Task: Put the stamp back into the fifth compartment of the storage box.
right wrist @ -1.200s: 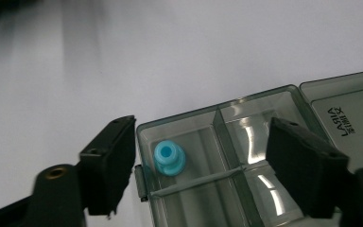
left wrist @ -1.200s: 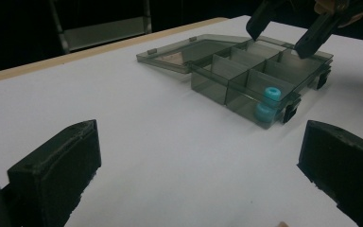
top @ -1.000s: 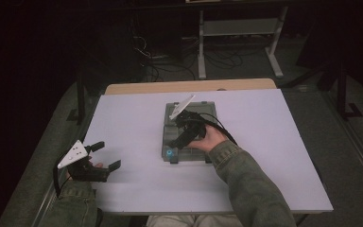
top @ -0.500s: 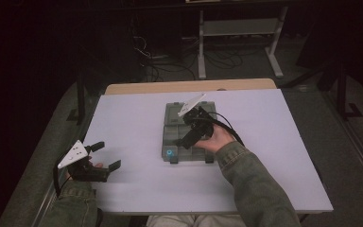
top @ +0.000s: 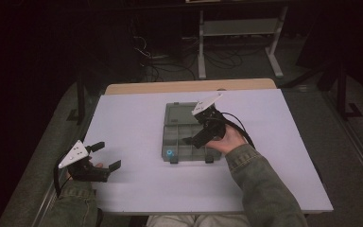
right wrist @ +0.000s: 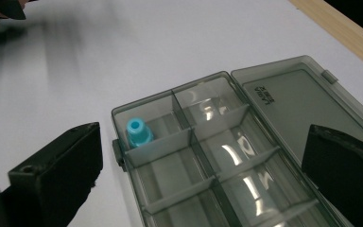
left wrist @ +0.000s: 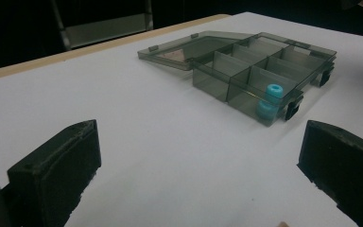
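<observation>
Blue spool (top: pixel 170 153) sitting in near-left corner compartment of open grey organiser box (top: pixel 189 137), mid table (top: pixel 137 118).

Your R gripper (top: pixel 194 137) is hovering over the box w/ jaws just opened wide, nothing between them; your L gripper (top: pixel 107 156) is resting near table's left edge, jaws wide apart, empty.

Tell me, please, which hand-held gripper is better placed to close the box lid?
Right: the right hand-held gripper hovers open over the box, beside its lid; the left hand-held gripper sits apart.
</observation>
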Demonstrator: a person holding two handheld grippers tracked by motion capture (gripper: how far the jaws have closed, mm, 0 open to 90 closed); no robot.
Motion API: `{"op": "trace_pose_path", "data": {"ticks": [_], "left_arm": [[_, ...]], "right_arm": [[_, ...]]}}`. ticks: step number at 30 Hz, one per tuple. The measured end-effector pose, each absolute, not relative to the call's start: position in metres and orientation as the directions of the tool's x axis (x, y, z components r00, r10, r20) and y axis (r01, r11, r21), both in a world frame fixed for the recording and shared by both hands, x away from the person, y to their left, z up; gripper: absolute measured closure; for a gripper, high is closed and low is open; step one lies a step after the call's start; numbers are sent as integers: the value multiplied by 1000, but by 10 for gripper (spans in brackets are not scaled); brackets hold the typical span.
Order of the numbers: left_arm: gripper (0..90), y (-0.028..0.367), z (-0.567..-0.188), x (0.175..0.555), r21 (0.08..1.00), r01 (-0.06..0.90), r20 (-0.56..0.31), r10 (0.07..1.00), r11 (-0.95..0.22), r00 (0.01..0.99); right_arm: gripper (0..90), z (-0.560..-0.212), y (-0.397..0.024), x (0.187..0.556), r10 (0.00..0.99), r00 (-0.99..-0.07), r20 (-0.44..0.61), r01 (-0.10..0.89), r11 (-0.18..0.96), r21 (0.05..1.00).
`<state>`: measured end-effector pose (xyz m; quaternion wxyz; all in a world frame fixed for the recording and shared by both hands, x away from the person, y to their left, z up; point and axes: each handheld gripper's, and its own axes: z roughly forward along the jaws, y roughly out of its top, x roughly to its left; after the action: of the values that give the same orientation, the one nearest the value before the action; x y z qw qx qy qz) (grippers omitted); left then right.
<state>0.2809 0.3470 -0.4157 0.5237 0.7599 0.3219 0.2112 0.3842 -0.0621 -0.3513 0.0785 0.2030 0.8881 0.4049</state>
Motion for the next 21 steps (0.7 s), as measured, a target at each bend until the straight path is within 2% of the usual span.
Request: {"op": "trace_pose_path", "data": {"ticks": [21], "left_arm": [[0,346,-416,282,929,272,-14,710,-251,704]], "right_arm": [[0,-352,-101,376,489,-872,41,330,523,786]]}}
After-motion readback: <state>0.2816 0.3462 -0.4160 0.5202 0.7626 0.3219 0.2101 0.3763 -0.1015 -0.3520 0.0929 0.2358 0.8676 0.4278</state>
